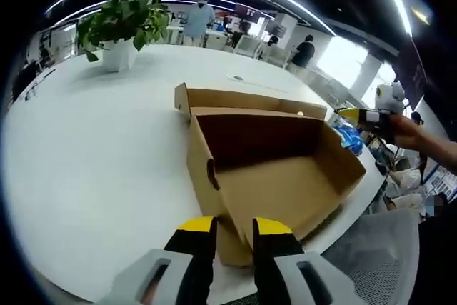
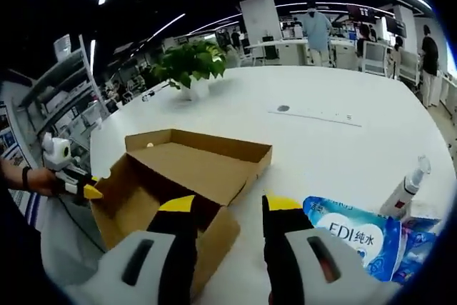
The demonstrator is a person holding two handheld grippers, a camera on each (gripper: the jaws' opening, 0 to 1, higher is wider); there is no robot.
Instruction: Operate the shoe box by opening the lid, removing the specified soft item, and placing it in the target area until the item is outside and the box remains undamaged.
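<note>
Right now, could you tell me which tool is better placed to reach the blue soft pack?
Right: the right tool hovers beside the blue pack; the left tool sits across the box.

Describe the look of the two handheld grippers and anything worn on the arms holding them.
The left gripper has two black jaws capped with yellow tips, rising from light grey moulded bodies with dark slots. The right gripper is built the same: black jaws, yellow tips, grey slotted housings. Seen from the right gripper view, the hand on the left gripper wears a dark band at the wrist.
</note>
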